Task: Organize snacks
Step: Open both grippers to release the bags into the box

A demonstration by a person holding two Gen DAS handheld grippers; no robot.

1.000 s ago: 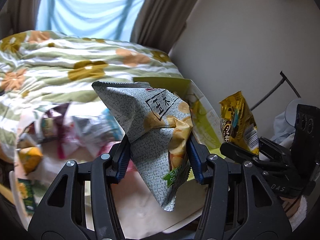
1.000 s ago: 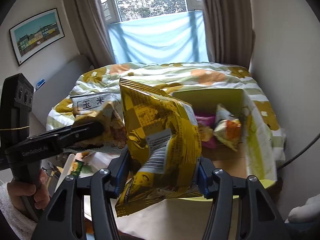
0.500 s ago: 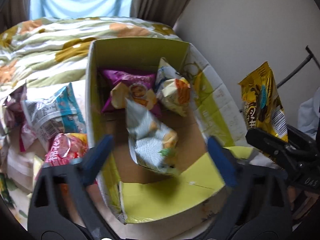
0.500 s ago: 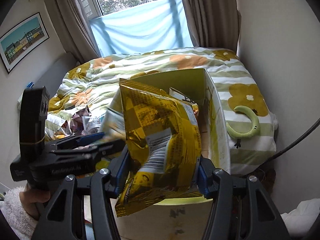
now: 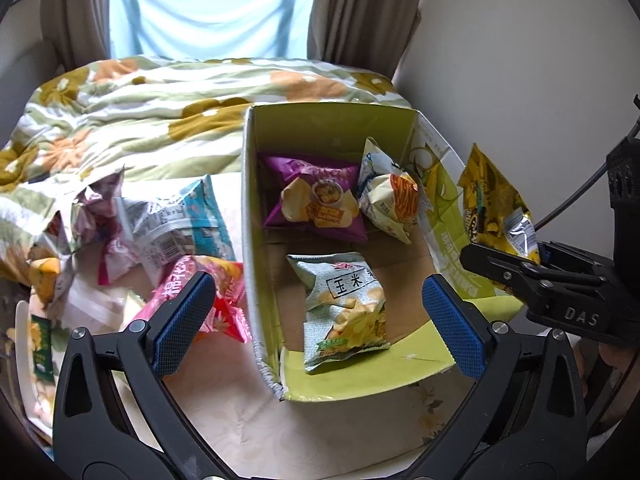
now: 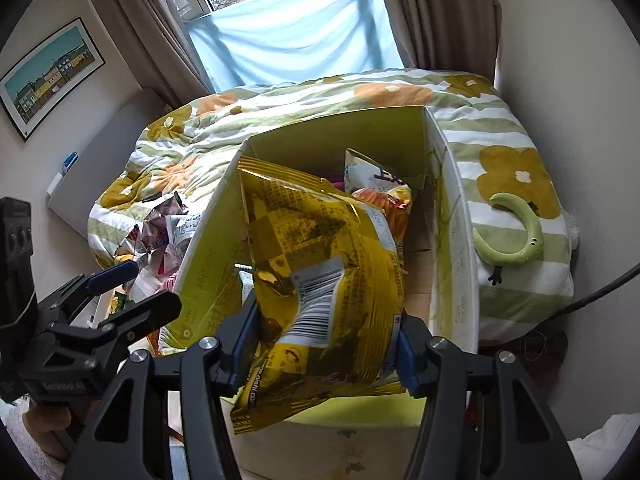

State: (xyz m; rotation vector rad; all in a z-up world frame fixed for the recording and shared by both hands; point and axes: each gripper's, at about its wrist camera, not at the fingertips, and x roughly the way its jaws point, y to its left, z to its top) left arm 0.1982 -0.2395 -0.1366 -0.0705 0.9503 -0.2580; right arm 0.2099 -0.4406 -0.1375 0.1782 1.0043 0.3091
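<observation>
An open green cardboard box [image 5: 332, 128] stands on the bed. Inside lie a grey-green corn snack bag [image 5: 344, 308], a purple chip bag [image 5: 316, 204] and a white-orange bag [image 5: 386, 196]. My left gripper [image 5: 316, 320] is open and empty above the box's near end. My right gripper [image 6: 324, 348] is shut on a yellow foil snack bag [image 6: 320, 272], held over the box [image 6: 452, 216]; that bag also shows in the left wrist view [image 5: 492, 208]. The left gripper [image 6: 116, 292] shows at the right wrist view's left edge.
Several loose snack bags [image 5: 176, 224] lie in a pile left of the box on the flowered duvet [image 5: 160, 104]. A green curved toy [image 6: 516, 236] lies on the bed right of the box. A wall and a black cable [image 5: 580, 192] stand at right.
My left gripper opened and let go of the corn snack bag, which fell into the box. My right gripper carried the yellow bag over the box.
</observation>
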